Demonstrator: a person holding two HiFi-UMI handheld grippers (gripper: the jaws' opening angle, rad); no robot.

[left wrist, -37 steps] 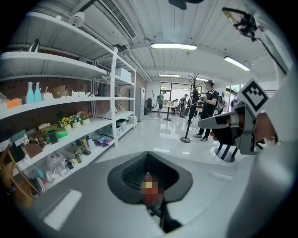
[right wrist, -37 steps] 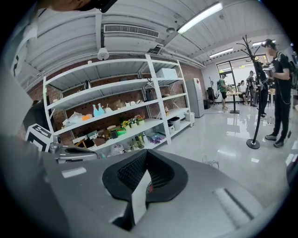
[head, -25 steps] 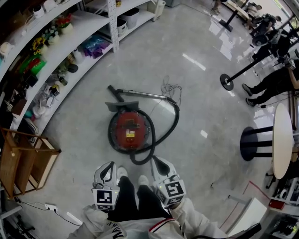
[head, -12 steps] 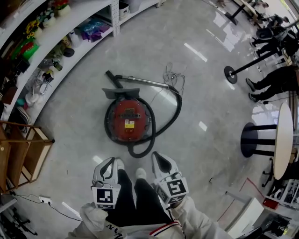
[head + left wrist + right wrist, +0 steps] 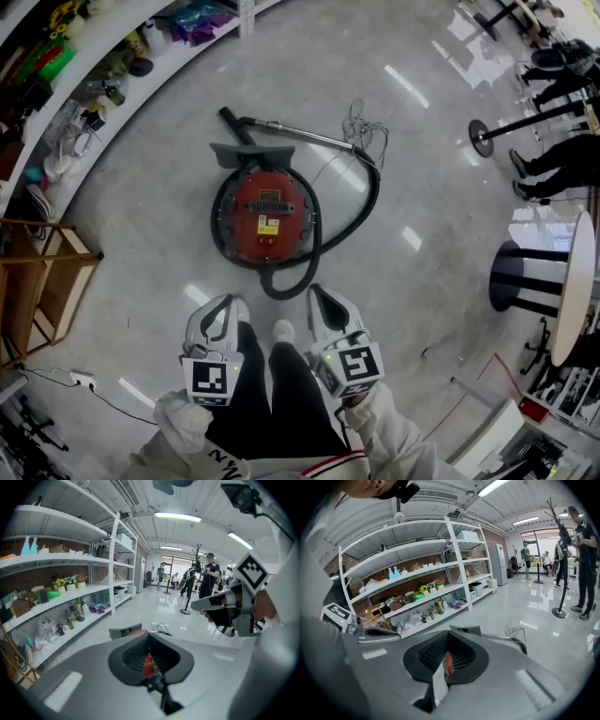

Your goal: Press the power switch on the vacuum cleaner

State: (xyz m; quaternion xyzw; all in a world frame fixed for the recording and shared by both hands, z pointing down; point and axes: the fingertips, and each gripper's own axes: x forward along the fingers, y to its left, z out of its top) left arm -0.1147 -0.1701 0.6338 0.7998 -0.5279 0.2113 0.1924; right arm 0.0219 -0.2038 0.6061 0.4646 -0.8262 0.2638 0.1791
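Right claw (image 5: 447, 644): jaws closed together, nothing gripped. Just past its tips is the vacuum cleaner floor head (image 5: 465, 630), with the wand (image 5: 499, 638) running off right. Shelving (image 5: 417, 573) is beyond-left, the left claw (image 5: 370, 633) off to the left.

Vacuum cleaner (image 5: 267, 217): round red canister, black rim, upright on the floor (image 5: 427, 178).
Hose (image 5: 364, 211): black, curls round its right side.
Wand (image 5: 305, 134): metal, flat behind it.
Power switch: we cannot single it out.

Glossy floor (image 5: 141, 225) under red vacuum cleaner (image 5: 267, 218), hose (image 5: 377, 187), perhaps coiled cord (image 5: 361, 127).
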